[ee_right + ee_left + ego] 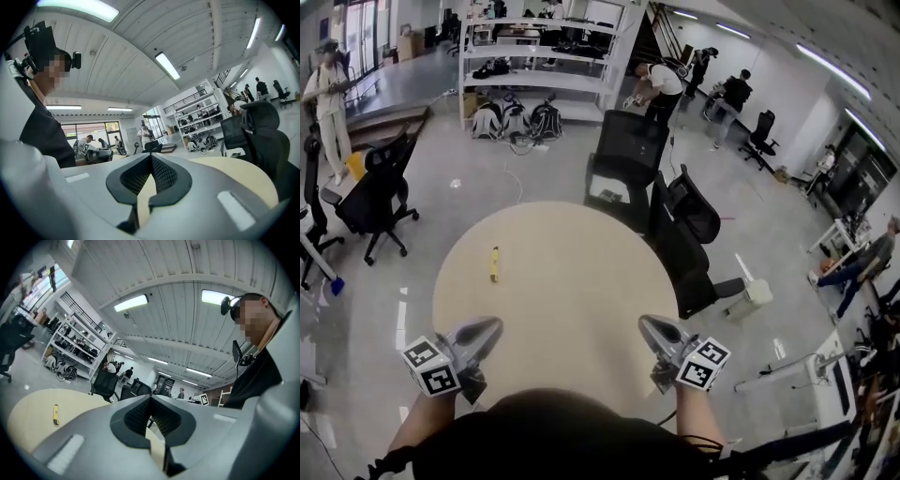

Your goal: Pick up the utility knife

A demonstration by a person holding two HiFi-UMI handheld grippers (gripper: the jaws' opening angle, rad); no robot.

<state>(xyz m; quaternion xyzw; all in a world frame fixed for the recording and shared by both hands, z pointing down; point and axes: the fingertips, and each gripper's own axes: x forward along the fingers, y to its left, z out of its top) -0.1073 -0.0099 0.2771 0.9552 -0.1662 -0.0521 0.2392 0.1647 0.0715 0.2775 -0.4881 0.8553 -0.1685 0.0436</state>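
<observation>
A small yellow utility knife lies on the left part of the round beige table; it also shows far left in the left gripper view. My left gripper is at the near left edge of the table, well short of the knife, its jaws shut with nothing between them. My right gripper is at the near right edge, far from the knife, jaws together and empty. Both point level across the table. The knife does not show in the right gripper view.
Black office chairs stand against the table's far right side, and another chair is on the floor to the left. White shelving and several people are further back in the room.
</observation>
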